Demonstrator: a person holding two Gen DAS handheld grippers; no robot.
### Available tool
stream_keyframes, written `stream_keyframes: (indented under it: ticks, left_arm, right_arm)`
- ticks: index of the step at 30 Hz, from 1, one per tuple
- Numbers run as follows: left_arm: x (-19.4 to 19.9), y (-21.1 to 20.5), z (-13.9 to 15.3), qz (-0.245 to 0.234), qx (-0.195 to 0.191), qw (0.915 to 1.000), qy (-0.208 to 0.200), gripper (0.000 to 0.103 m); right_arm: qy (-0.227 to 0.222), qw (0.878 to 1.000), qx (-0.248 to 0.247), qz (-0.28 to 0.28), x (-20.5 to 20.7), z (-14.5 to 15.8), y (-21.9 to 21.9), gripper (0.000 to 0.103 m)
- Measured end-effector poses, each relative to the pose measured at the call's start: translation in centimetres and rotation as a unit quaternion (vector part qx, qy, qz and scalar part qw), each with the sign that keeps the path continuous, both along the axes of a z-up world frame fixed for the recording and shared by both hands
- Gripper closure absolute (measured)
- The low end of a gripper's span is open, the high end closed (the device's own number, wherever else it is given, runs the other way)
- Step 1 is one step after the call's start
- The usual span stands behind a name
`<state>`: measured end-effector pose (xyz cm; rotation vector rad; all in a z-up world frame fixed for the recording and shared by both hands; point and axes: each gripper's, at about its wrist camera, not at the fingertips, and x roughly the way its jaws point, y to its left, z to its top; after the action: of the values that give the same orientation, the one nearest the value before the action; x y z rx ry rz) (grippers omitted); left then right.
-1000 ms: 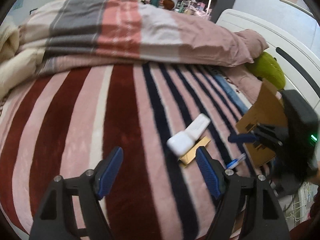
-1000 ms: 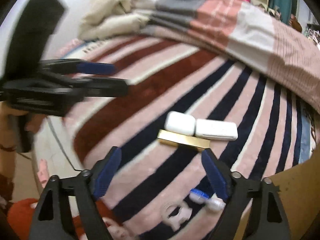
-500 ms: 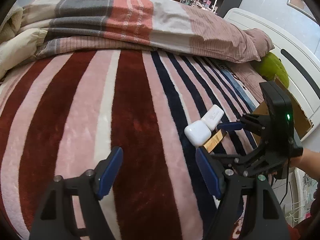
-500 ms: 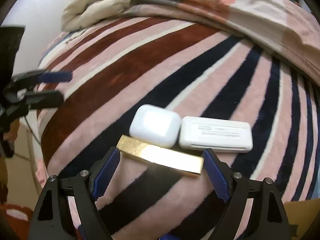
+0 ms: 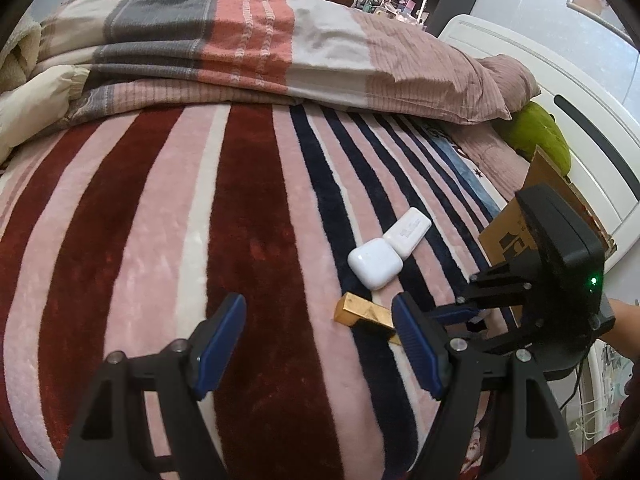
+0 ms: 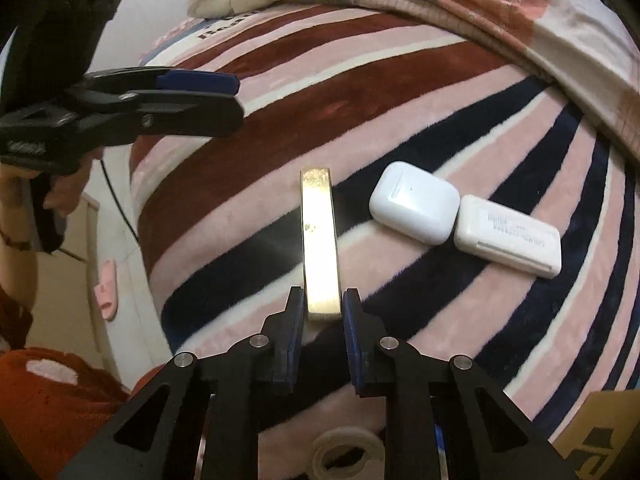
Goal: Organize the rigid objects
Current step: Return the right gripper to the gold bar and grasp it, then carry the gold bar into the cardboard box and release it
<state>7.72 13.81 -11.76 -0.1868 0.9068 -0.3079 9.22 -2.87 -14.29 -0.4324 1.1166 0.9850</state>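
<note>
My right gripper is shut on the near end of a gold bar and holds it out lengthwise above the striped blanket. The gold bar also shows in the left wrist view, with the right gripper at its right end. A white earbud case and a white card reader lie side by side on the blanket, right of the bar. They also show in the left wrist view: the earbud case and the card reader. My left gripper is open and empty, above the blanket.
A folded quilt lies across the far side of the bed. A cardboard box and a green plush sit at the right by the white headboard. A white ring lies below my right gripper. A pink slipper is on the floor.
My right gripper has shut on the gold bar, turned it lengthwise and drawn it away from the earbud case. The left gripper has shifted slightly.
</note>
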Motion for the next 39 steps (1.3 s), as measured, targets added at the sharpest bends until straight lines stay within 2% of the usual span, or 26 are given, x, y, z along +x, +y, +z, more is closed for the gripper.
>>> stream_keyframes:
  ticks: [5, 10, 14, 18, 19, 21, 23, 25, 31, 35, 39]
  left_arm:
    - [0.1, 0.2, -0.5, 0.004, 0.000, 1.0000, 0.008, 0.031]
    - [0.1, -0.6, -0.4, -0.011, -0.014, 0.9998, 0.013, 0.031]
    - [-0.3, -2.3, 1.7, -0.039, -0.051, 0.9979, -0.011, 0.030]
    - [-0.5, -3.3, 4.9, -0.036, -0.067, 0.9962, -0.043, 0.031]
    - [-0.6, -3.5, 5.7, -0.035, -0.069, 0.9957, -0.050, 0.031]
    - [-0.7, -3.9, 7.0, -0.025, -0.047, 0.9966, -0.062, 0.031]
    - [-0.9, -4.0, 7.4, -0.017, -0.034, 0.9974, -0.061, 0.031]
    - [-1.0, -3.8, 7.3, -0.014, -0.037, 0.9978, -0.054, 0.031]
    - [-1.5, -2.5, 5.5, 0.004, -0.016, 0.9993, -0.034, 0.031]
    - [-1.4, -0.7, 4.6, 0.020, -0.013, 0.9993, -0.030, 0.031]
    - [-1.1, 1.4, 3.2, 0.031, -0.024, 0.9990, -0.021, 0.031]
  right_arm:
    - [-0.011, 1.000, 0.005, 0.000, 0.1, -0.6, 1.4, 0.087]
    - [-0.049, 0.999, 0.007, -0.003, -0.5, 0.0, 1.9, 0.090]
    - [-0.068, 0.997, 0.037, -0.006, -1.6, 2.9, 1.0, 0.090]
    - [-0.106, 0.992, 0.065, -0.017, -3.0, 7.2, -0.2, 0.090]
    - [-0.112, 0.991, 0.069, -0.019, -3.2, 7.8, -0.6, 0.090]
    - [-0.124, 0.990, 0.063, -0.025, -3.5, 8.6, -1.3, 0.090]
    - [-0.120, 0.991, 0.048, -0.029, -3.8, 8.2, -1.6, 0.090]
    - [-0.107, 0.993, 0.035, -0.033, -3.6, 7.3, -1.5, 0.090]
    - [-0.066, 0.997, 0.024, -0.042, -2.1, 4.0, -0.6, 0.090]
    - [-0.077, 0.995, 0.043, -0.044, -1.1, 3.0, 1.2, 0.089]
    - [-0.061, 0.996, 0.043, -0.049, 0.2, 1.2, 2.9, 0.088]
